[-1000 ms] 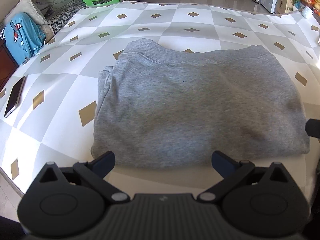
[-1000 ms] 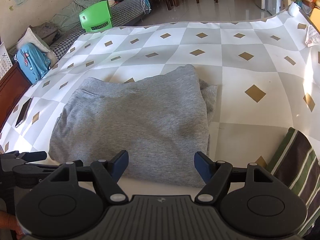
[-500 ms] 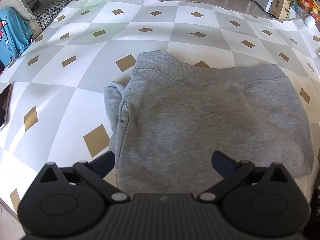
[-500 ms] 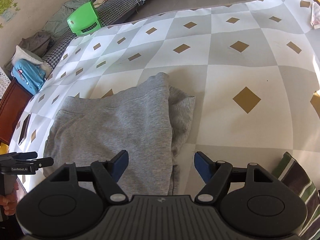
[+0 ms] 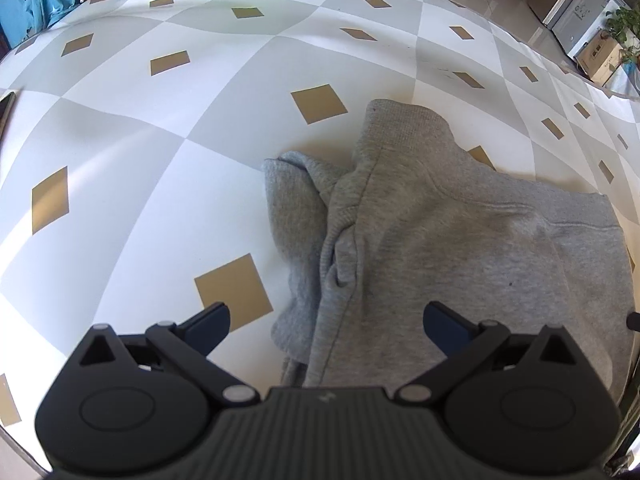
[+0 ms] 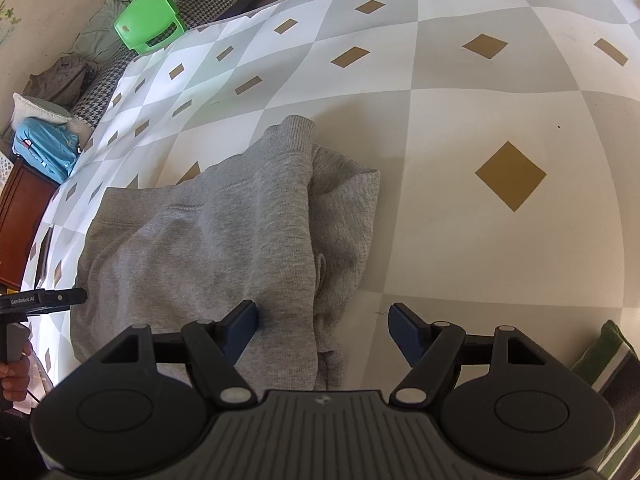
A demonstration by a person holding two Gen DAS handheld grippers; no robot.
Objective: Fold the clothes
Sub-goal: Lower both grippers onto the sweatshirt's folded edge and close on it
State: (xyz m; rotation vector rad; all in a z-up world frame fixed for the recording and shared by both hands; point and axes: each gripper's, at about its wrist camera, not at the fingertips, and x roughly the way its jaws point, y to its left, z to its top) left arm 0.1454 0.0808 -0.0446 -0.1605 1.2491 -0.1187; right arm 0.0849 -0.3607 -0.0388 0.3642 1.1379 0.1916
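- Sweatshirt, grey and already folded into a broad block, lies on the checked sheet; a second ago both cameras looked across its near long edge, and now each one looks down on a short end instead.
- Left gripper has swung out to the garment's left end; its jaws stand wide apart and released, with bare sheet ahead of the left pad and the bunched sleeve and side hem ahead of the right pad; nothing is pinched.
- Right gripper has done the same at the opposite end; its jaws are spread and hold nothing; cloth lies ahead of its left pad, sheet ahead of its right, and the tucked sleeve edge sits between.
- A hand carrying the left tool shows at the far left of the right view, beyond the other end of the cloth.
- Both tools have also dropped closer to the fabric; this reads as lining up to take the two ends for the next fold, which is not yet begun.
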